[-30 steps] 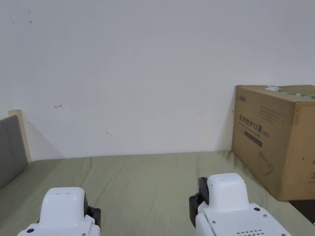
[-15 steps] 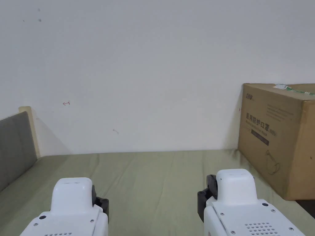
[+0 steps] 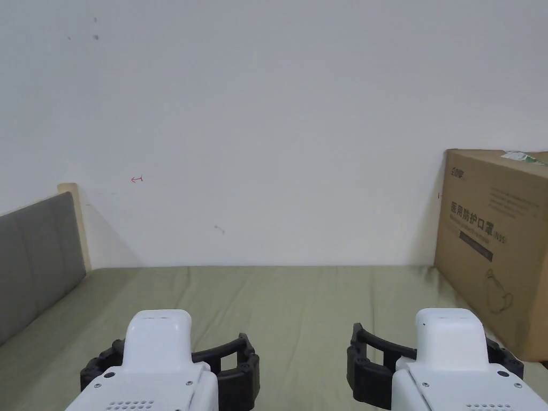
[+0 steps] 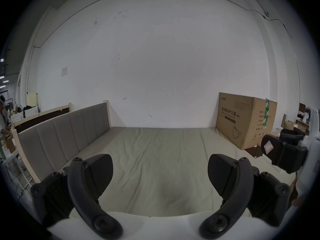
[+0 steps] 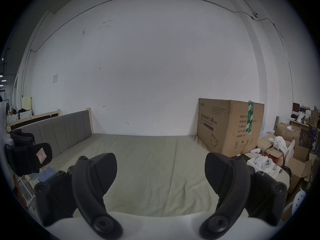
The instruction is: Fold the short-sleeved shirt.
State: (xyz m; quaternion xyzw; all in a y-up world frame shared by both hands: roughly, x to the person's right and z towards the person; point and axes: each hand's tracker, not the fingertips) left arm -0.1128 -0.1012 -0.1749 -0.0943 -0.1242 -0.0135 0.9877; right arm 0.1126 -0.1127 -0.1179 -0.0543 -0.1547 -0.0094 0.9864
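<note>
Two empty grippers above the bed (image 3: 299,305), whose olive sheet lies bare from padded headboard (image 4: 65,133) to cardboard box (image 5: 230,126); I cannot find the shirt here. My left gripper (image 4: 160,172) and right gripper (image 5: 160,171) hold jaws wide apart. Judged: a light, limp shirt, best pinched at both shoulder seams or hem corners

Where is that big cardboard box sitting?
The cardboard box stands at the far right of the head view, on the green bed sheet against the white wall.
</note>
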